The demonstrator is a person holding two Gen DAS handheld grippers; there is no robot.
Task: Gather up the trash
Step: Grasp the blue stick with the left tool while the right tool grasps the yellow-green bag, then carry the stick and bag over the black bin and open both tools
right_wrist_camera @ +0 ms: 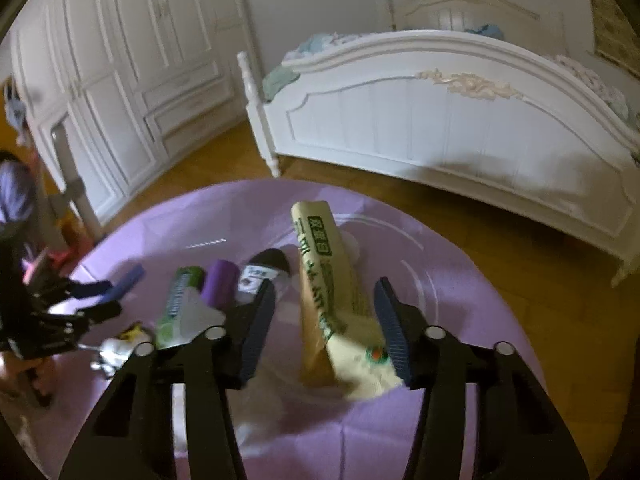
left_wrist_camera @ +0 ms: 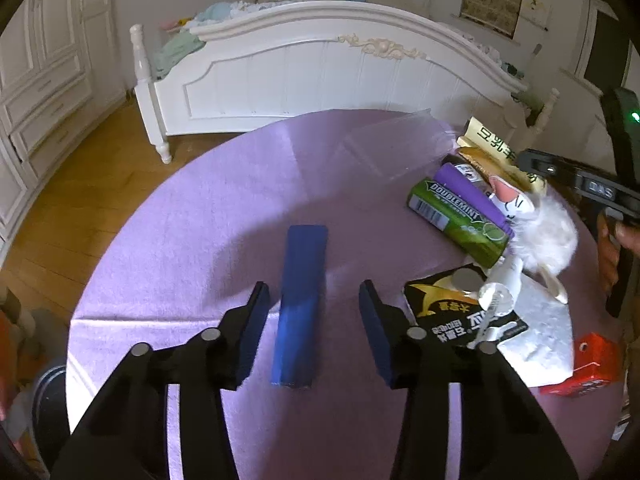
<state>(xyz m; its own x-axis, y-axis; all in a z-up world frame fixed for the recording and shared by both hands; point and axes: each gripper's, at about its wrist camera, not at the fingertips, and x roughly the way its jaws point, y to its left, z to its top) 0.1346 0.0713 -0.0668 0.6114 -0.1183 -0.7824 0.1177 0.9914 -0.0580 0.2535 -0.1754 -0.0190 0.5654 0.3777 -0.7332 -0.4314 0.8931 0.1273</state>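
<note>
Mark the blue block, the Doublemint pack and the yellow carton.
blue block [left_wrist_camera: 301,304], left wrist view, middle of its top face
Doublemint pack [left_wrist_camera: 456,216], left wrist view, green printed side
yellow carton [right_wrist_camera: 328,280], right wrist view, its printed face

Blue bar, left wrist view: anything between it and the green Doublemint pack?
Nothing. In the left wrist view only bare purple cloth separates the blue bar from the Doublemint pack. The left gripper straddles the bar, pads not touching.

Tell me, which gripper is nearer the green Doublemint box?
Right. The right gripper straddles a yellow carton beside the Doublemint box; the left gripper straddles a blue bar farther off.
</note>
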